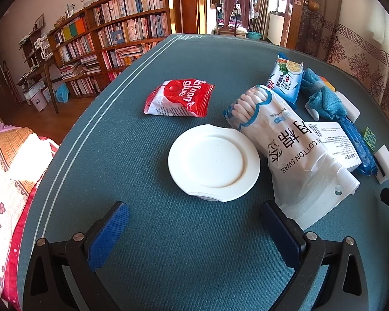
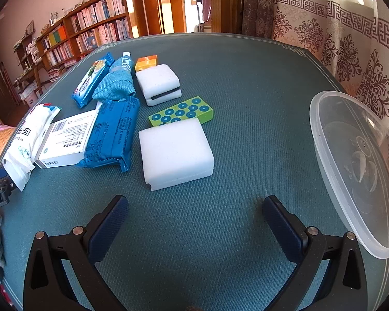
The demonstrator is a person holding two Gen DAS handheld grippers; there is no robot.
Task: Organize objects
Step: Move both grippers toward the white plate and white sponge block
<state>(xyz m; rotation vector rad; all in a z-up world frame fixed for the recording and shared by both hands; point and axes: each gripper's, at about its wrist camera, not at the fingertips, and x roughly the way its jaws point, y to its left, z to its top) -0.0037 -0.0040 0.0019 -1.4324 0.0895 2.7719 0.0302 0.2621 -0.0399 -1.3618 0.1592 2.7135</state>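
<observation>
White foam sponge lies on teal table, just ahead of right gripper: light, soft, squashy; pinch opposite sides gently. Clear tub at right. Both grippers, left gripper too: jaws wide apart, holding nothing.

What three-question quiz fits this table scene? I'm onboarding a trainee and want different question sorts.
1. True or false: the cotton swab bag leans on the rim of the white plate.
2. Which item lies nearest the right gripper? A) white sponge block B) red balloon glue packet C) orange block
3. Fill in: the clear plastic container holds ____.

Key: 1 true; 2 A; 3 nothing. The left gripper and the right one both have their fingers apart, holding nothing.
</observation>
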